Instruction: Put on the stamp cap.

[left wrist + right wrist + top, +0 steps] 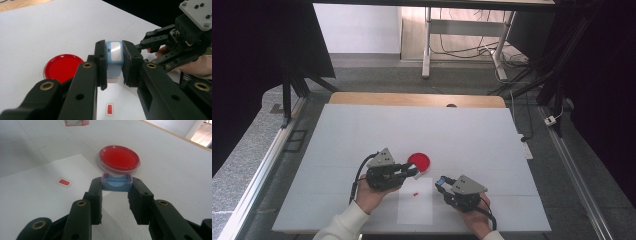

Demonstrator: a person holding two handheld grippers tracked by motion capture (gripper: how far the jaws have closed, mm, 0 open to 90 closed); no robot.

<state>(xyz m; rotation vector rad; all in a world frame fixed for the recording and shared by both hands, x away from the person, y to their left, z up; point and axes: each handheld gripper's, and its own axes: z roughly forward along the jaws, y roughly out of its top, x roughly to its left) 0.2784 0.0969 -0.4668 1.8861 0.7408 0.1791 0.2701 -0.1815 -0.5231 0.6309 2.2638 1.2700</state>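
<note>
My left gripper (114,63) is shut on a small light blue box (114,53) with a white panel on its face. It holds the box just right of a round red dish (63,67). In the high view this gripper (412,170) sits right beside the dish (419,161). My right gripper (116,187) is shut on a shallow light blue tray-like piece (116,183), with the red dish (119,158) just beyond it. In the high view the right gripper (441,183) is in front of the dish and to its right, and its blue piece (440,181) shows at the tips.
A white sheet of paper (415,202) lies near the front edge of the white table (362,130) and bears a small red label (415,193). That label (64,182) lies left of the right jaws. A small red-and-white item (76,122) sits at the top edge.
</note>
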